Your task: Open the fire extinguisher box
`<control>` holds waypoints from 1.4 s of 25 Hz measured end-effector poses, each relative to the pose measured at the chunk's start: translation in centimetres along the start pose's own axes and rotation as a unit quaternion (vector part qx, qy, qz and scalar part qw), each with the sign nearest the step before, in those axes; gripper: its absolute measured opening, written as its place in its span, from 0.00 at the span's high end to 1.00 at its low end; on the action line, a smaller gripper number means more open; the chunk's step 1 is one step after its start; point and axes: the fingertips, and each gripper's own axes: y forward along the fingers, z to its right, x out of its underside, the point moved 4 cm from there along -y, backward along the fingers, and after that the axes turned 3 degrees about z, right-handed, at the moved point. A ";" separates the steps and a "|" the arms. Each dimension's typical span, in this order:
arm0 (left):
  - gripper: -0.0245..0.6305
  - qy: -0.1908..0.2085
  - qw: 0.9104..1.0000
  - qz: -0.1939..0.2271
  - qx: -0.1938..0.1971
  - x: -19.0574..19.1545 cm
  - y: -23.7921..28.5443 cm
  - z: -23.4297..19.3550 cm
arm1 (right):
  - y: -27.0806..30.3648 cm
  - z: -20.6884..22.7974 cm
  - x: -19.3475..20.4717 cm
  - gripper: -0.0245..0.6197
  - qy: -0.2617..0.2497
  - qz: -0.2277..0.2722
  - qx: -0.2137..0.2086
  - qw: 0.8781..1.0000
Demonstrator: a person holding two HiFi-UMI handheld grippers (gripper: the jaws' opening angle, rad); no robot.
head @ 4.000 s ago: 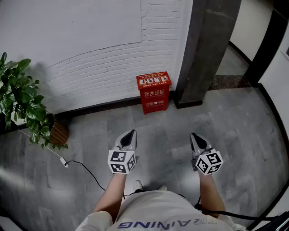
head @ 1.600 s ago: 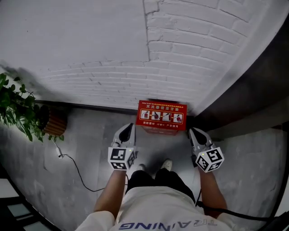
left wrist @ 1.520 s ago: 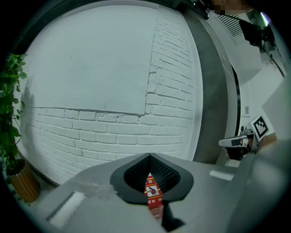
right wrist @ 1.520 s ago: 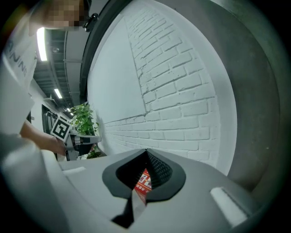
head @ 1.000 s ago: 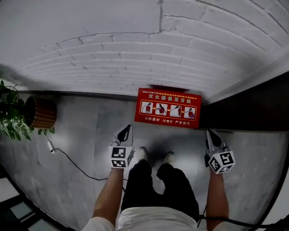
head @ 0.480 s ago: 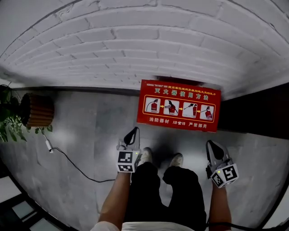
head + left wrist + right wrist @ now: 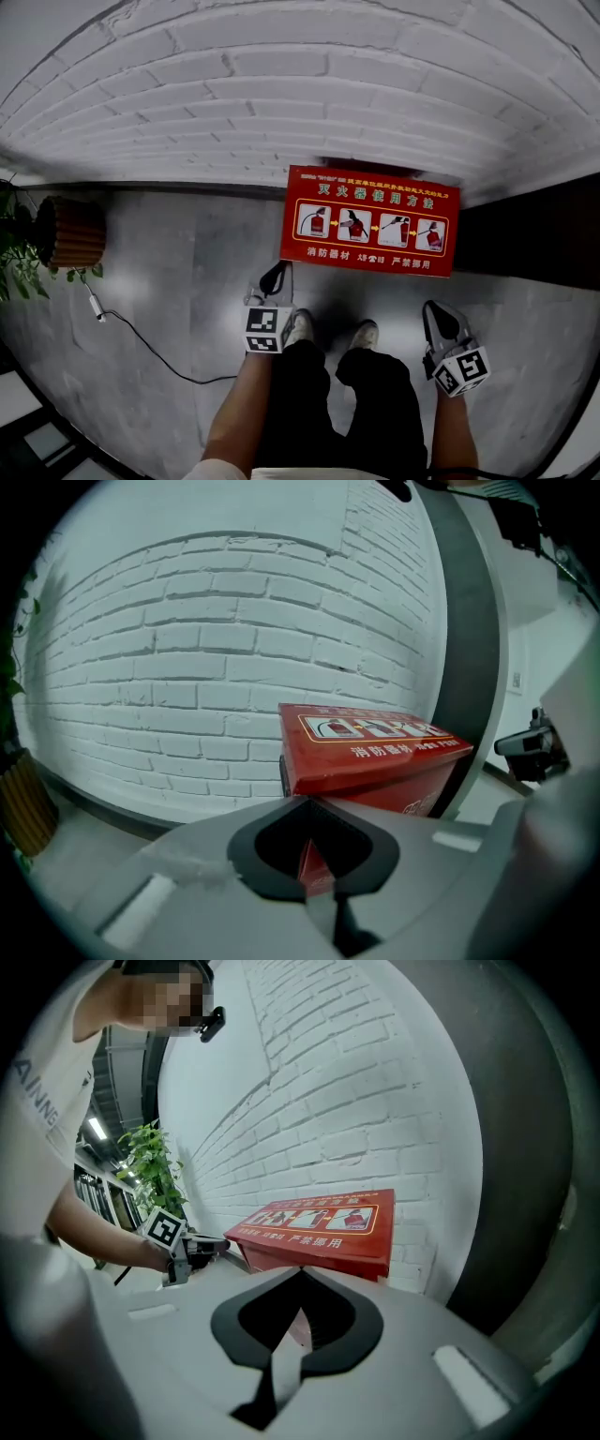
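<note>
Red fire extinguisher box (image 7: 368, 220) sits on the floor right up against the white painted brick wall (image 7: 281, 84), next to a dark pillar (image 7: 530, 234). It's a boxy metal-looking thing with a flat overhanging lid that has a row of little picture instructions on it. The floor (image 7: 178, 281) is smooth grey stone tile with a slight sheen. Left gripper (image 7: 277, 272) is near the box's front left corner, and the right gripper (image 7: 434, 307) is off by the front right and further back. Both have their pointy grey jaws pressed together with nothing between them. From the head view you only get the lid, so the front face is hidden. In both gripper views the gripper's body blocks the lower half of the box, and I can't make out any latch or handle. There's a ribbed brown plant pot (image 7: 70, 232) at the left with its plant cut off by the edge, and a thin black cable (image 7: 141, 333) snakes across the tiles.
</note>
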 end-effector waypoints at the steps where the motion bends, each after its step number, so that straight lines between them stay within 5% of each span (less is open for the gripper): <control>1: 0.96 -0.002 1.000 0.000 0.001 0.0 0.0 0.1 | 0.0 -0.1 0.0 0.96 0.001 -0.001 0.000 1.000; 9: 0.96 0.008 1.000 -0.012 0.000 1.2 -0.7 -0.7 | 0.5 6.3 2.9 0.96 -0.044 -0.023 0.063 0.997; 15: 0.95 0.027 1.000 0.011 0.008 0.9 -1.3 -1.0 | 1.2 8.0 2.4 0.79 -0.074 -0.020 0.038 0.996; 17: 0.83 0.042 0.999 0.019 0.025 0.2 -1.3 -0.3 | 1.3 7.9 1.9 0.79 -0.080 -0.014 0.032 0.996; 20: 0.79 0.066 0.997 0.023 0.043 -0.3 -1.0 0.2 | 1.7 7.8 0.9 0.79 -0.091 -0.007 0.022 0.996; 26: 0.94 0.073 0.997 0.016 0.022 -0.5 -0.7 -0.6 | 2.4 7.7 0.5 0.80 -0.090 -0.005 -0.001 0.996; 35: 0.95 0.057 0.998 0.036 -0.004 -3.8 -2.4 -0.2 | 0.9 6.5 -3.0 0.80 -0.064 0.046 0.001 0.997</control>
